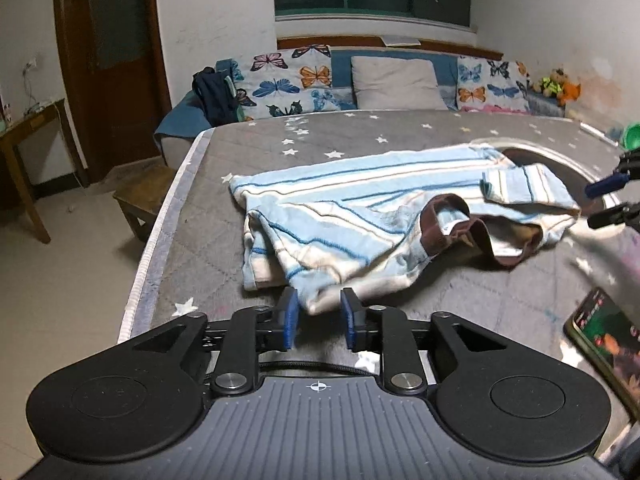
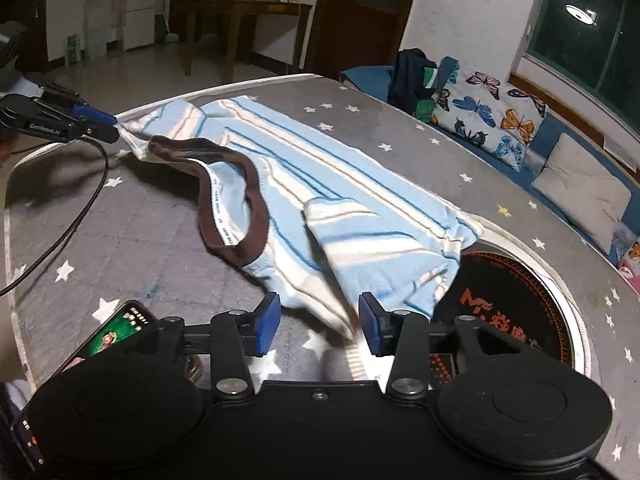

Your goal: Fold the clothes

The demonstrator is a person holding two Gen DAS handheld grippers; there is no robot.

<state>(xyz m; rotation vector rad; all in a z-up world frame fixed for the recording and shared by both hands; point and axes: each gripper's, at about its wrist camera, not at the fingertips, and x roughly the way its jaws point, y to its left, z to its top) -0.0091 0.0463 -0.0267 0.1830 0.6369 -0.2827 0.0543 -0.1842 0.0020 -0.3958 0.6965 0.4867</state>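
Two open claws, left claw [image 1: 318,320], right claw [image 2: 318,326], striped shirt [image 1: 360,216] between each.

Dim indoor light from ceiling lamp, reflected in dark window [image 2: 588,20]. Strong fisheye bending at edges. Shirt [image 1: 360,216] edges slightly blurred.

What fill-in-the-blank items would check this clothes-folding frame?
1. The striped shirt has a neckband coloured ____.
2. The grey cover under the shirt is printed with white ____.
3. The pillows behind the bed show ____.
4. The fingers of the right gripper stand ____ around the shirt's edge.

Missing: brown; stars; butterflies; open
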